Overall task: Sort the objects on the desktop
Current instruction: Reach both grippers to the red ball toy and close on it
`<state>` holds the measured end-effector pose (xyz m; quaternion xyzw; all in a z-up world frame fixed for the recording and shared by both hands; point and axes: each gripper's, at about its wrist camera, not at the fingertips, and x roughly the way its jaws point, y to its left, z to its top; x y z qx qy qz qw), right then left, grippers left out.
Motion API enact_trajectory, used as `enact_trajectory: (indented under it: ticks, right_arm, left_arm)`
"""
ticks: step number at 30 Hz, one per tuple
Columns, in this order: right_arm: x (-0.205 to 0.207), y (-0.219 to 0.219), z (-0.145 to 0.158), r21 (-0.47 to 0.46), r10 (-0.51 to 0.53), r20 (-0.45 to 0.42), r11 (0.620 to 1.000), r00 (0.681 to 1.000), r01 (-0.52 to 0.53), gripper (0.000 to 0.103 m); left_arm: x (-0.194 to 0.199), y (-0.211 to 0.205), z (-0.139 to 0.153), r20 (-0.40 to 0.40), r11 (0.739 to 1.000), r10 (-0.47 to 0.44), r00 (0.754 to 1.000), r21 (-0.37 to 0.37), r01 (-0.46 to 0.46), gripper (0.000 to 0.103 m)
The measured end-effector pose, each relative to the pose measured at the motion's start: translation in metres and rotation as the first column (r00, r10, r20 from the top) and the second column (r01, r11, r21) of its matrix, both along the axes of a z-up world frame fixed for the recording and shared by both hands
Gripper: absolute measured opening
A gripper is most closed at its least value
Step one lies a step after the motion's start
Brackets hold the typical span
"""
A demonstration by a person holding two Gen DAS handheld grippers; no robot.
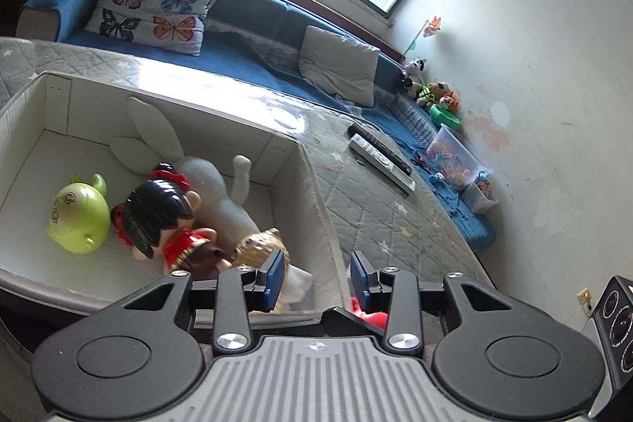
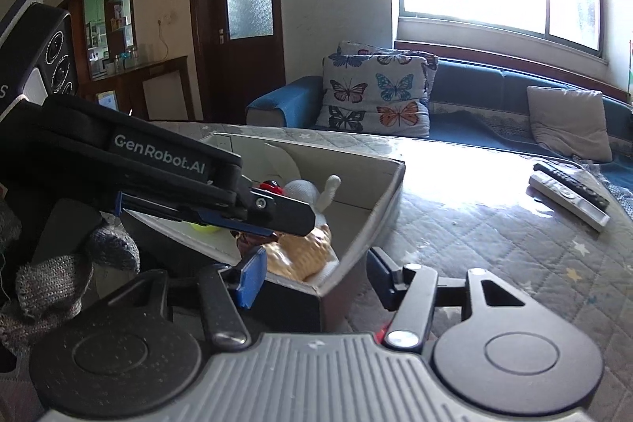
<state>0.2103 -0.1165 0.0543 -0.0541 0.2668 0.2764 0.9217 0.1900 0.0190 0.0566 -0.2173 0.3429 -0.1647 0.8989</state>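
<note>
Right gripper (image 2: 312,277) stands with jaws apart and empty over the corner of the white cardboard box (image 2: 379,208); left gripper (image 1: 318,277) is at its narrowest, nothing pinched. The box holds a white knitted rabbit (image 1: 205,176), a black-haired doll in red (image 1: 158,220) and a green plastic toy (image 1: 77,220) — the grey and black remotes (image 1: 379,155) lie on the quilted tabletop well apart. Judged next: approach the remotes low and square — pads across the narrow width.

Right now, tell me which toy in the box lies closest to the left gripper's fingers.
The tan knitted toy, right behind the left fingers. The black-haired doll, green toy and white rabbit lie farther back.
</note>
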Motion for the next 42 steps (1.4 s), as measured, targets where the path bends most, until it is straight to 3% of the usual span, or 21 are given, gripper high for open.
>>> enact_trajectory:
  ticks: [4,15,21,24,26,42]
  right_arm:
    - [-0.007,-0.013,-0.005,-0.003,-0.019,0.004,1.000,1.000,0.019,0.069]
    - [-0.007,-0.039,-0.037,-0.055,-0.091,-0.046,0.995,0.995,0.088,0.070]
    - [0.003,-0.043,-0.053,-0.050,-0.093,-0.078,0.995,0.993,0.089,0.071]
    - [0.011,-0.042,-0.058,-0.036,-0.074,-0.090,0.997,0.993,0.071,0.072]
    - [0.016,-0.041,-0.061,-0.032,-0.052,-0.104,0.998,0.993,0.049,0.078]
    - [-0.009,-0.032,-0.063,0.014,0.102,-0.130,0.995,0.986,-0.101,0.078]
  left_arm:
    - [-0.010,-0.010,0.002,0.012,1.000,-0.015,1.000,0.014,0.015,0.039]
    - [-0.035,-0.042,0.007,0.050,0.996,-0.092,0.995,0.007,0.091,0.039]
    - [-0.044,-0.049,-0.005,0.024,0.993,-0.114,0.993,0.009,0.114,0.039]
    - [-0.046,-0.049,-0.012,0.005,0.994,-0.113,0.994,0.006,0.113,0.039]
    - [-0.048,-0.048,-0.017,-0.009,0.994,-0.106,0.994,0.001,0.106,0.039]
    - [-0.051,-0.029,-0.035,-0.066,0.997,-0.071,0.995,-0.008,0.070,0.039]
